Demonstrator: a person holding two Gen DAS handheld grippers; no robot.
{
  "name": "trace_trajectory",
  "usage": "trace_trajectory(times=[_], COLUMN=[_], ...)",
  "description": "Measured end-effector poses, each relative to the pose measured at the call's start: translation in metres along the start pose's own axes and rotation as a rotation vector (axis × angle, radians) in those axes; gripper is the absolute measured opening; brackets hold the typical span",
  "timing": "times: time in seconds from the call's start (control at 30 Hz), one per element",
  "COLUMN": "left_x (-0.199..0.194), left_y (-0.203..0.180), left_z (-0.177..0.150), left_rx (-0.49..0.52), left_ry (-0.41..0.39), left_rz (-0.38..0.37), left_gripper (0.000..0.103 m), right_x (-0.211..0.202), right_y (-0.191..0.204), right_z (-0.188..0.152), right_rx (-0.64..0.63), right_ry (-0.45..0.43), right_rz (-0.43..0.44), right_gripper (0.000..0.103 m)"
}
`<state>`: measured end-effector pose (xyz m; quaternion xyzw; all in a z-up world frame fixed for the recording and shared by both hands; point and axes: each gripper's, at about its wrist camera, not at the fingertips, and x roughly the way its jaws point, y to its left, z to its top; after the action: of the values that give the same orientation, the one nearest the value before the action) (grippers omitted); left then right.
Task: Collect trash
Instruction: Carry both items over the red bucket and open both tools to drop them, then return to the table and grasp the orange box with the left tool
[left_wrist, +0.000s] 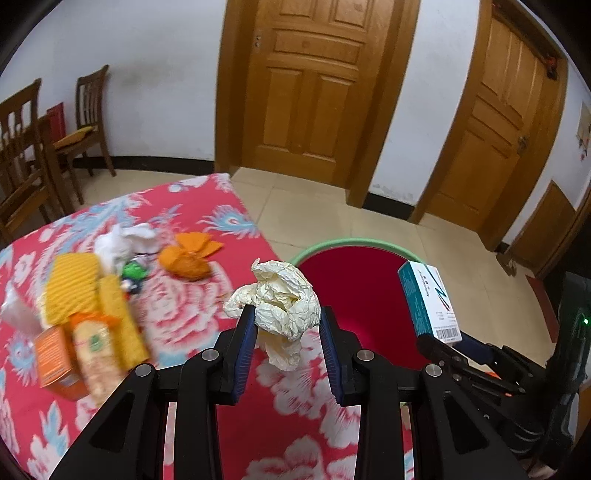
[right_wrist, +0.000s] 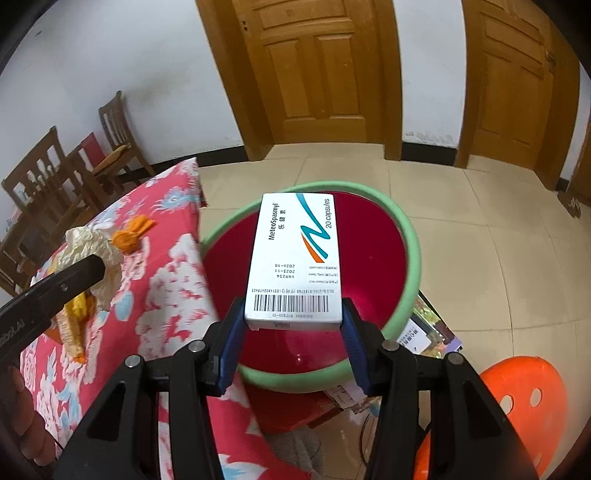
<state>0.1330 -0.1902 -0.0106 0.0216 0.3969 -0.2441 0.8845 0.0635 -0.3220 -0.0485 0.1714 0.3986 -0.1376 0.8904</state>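
The paper wad (left_wrist: 280, 302), cream and crumpled, is clenched between the blue pads of the left claw (left_wrist: 287, 332) and hangs above the bench edge, just short of the bin (left_wrist: 354, 280). The pill box (right_wrist: 295, 258) is pinched by its barcode end in the right claw (right_wrist: 293, 325), held out flat over the bin's red hollow. Both pieces look carried this way so they can be dropped straight in; the box seems nearly placed, the wad a little further off.

The bin, red inside with a green rim, stands on the floor hard by the bench corner. On the bench (left_wrist: 207, 325), under a red flowered cloth, more litter waits: orange peel (left_wrist: 188, 258), white tissue (left_wrist: 122, 240), yellow packets (left_wrist: 77, 288) and an orange carton (left_wrist: 55, 358).

Beyond lie pale floor tiles, two wooden doors (left_wrist: 310, 85), white walls, wooden chairs (left_wrist: 88, 122) and an orange stool (right_wrist: 517, 398).
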Motion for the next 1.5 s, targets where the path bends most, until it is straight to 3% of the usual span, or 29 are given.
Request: trace_trajectory(times=[0.53, 0.7, 0.83, 1.17, 1.5], left_x=[0.055, 0.059, 0.058, 0.04, 0.003], left_y=[-0.039, -0.043, -0.046, -0.033, -0.002], left_z=[0.015, 0.017, 0.018, 0.015, 0.004], left_rx=[0.077, 0.082, 0.086, 0.053, -0.019], left_ry=[0.063, 0.063, 0.059, 0.042, -0.006], left_rz=[-0.044, -0.057, -0.053, -0.044, 0.033], left_gripper=[0.035, 0.049, 0.055, 0.056, 0.056], right_x=[0.015, 0.013, 0.009, -0.003, -0.02], right_y=[-0.03, -0.034, -0.036, -0.036, -0.024], right_z=[0.001, 0.0, -0.001, -0.003, -0.008], right_rx=[0.068, 0.079, 0.086, 0.091, 0.081], right_ry=[0.033, 0.032, 0.026, 0.012, -0.009], right_rz=[-0.025, -0.023, -0.021, -0.006, 0.018], right_gripper=[0.053, 0.054, 0.054, 0.056, 0.065])
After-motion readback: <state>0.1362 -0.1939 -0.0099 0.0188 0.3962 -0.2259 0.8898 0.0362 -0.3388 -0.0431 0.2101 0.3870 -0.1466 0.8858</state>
